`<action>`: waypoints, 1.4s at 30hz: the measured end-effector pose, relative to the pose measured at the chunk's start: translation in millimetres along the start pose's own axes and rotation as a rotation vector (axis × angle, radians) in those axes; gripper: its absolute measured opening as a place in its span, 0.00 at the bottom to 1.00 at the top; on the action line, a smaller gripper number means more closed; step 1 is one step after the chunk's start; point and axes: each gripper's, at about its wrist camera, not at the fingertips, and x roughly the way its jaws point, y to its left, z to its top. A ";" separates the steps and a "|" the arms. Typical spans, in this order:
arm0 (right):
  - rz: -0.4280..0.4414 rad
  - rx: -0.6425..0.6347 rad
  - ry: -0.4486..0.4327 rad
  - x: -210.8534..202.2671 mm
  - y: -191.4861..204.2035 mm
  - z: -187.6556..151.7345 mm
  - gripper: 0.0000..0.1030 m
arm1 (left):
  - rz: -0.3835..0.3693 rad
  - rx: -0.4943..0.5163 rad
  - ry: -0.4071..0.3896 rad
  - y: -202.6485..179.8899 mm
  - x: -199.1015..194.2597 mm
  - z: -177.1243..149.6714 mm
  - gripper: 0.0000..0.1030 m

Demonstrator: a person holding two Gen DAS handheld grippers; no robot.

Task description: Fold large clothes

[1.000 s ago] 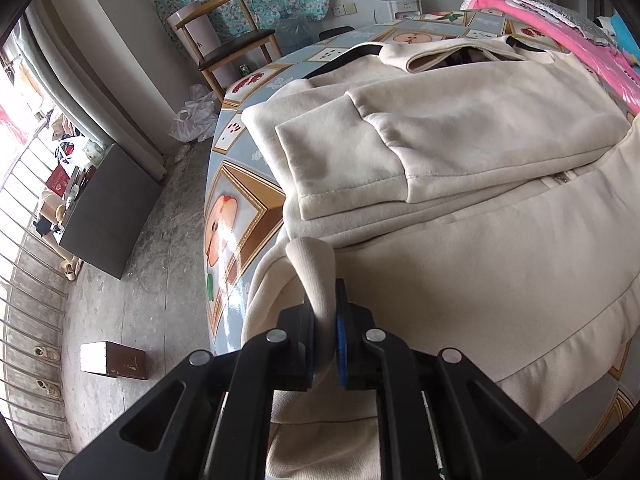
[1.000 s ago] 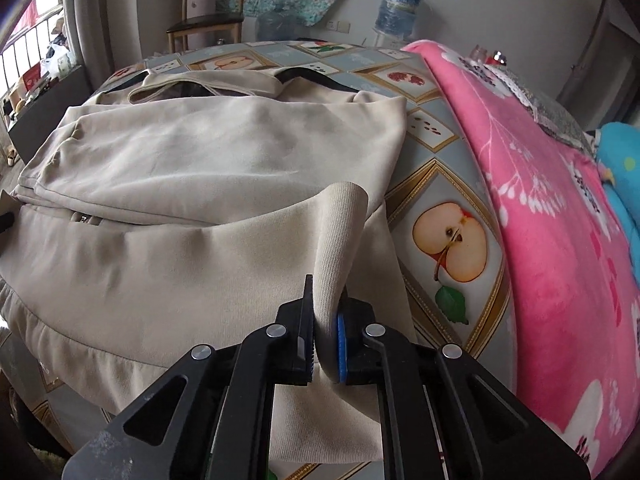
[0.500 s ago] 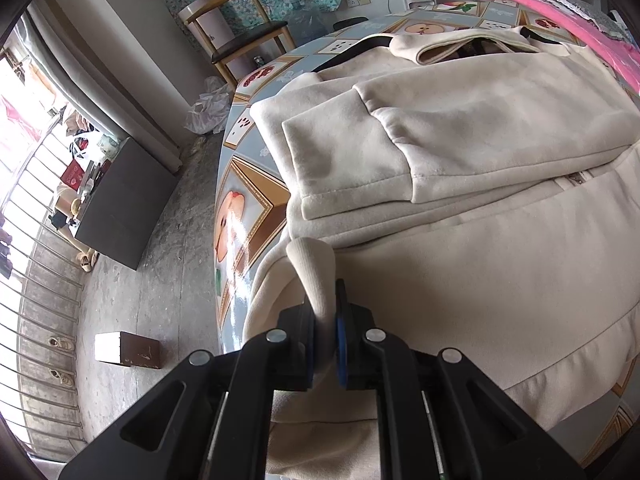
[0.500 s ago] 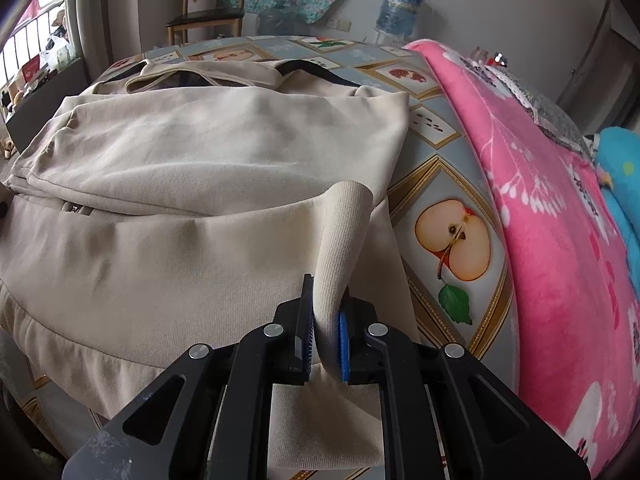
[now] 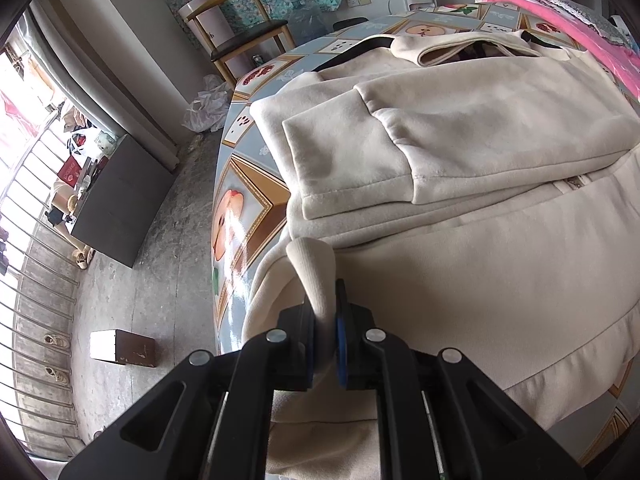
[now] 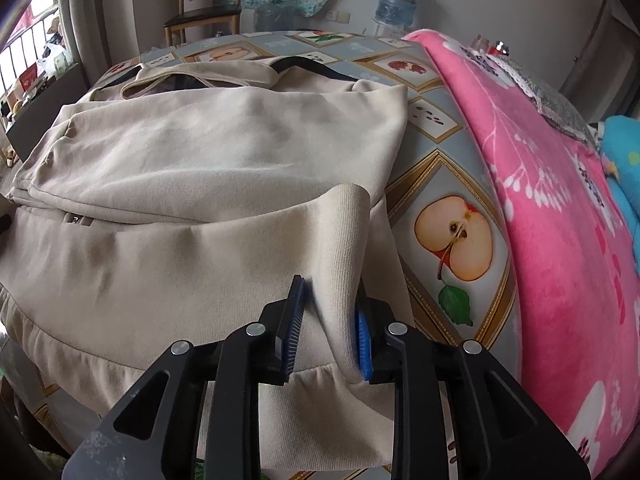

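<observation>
Since the earlier frame, we note the right gripper (image 6: 326,322) has just been opening: its jaws now stand apart with the ribbed hem corner (image 6: 340,248) loose between them, resting against the right-hand pad but no longer pinched. We read this as a release after laying that side down. Our left gripper (image 5: 325,322) is clamped tight on the opposite hem corner (image 5: 312,264), likely to keep the cloth taut until both sides settle. The cream hooded jacket (image 5: 460,240) lies spread on the fruit-print tablecloth (image 6: 452,176), sleeves folded across the chest, beside a pink blanket (image 6: 560,220). Whether the right-hand pad truly touches cloth is hard to judge through the fisheye. Bottom fold not yet made.
</observation>
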 end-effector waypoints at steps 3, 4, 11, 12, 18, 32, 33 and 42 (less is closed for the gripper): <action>0.001 -0.008 0.001 0.5 0.0 0.2 0.25 | 0.001 -0.001 -0.001 0.1 0.7 0.1 0.08; 0.004 -0.006 0.002 0.7 -0.3 0.2 0.25 | 0.002 0.000 -0.002 -0.3 0.8 0.1 0.08; 0.008 0.004 -0.001 0.8 -2.5 -0.3 0.23 | 0.007 0.004 -0.005 -1.5 0.8 -0.4 0.08; 0.006 0.002 -0.002 0.6 -2.4 -0.5 0.21 | 0.007 0.003 -0.005 -1.6 0.9 -0.4 0.08; -0.006 0.001 -0.014 -1.8 -1.3 -3.3 0.13 | 0.007 0.003 -0.006 -1.7 0.8 -0.6 0.08; 0.004 0.035 -0.065 -16.1 -3.9 -6.8 0.07 | 0.015 0.000 -0.013 -2.3 -2.3 -0.4 0.08; 0.004 0.038 -0.070 -17.6 -4.4 -6.8 0.07 | 0.017 0.000 -0.016 -2.3 -3.1 -0.4 0.08; -0.001 0.053 -0.107 -33.0 -5.2 -8.9 0.07 | 0.052 0.019 -0.066 -1.8 -23.5 -0.2 0.08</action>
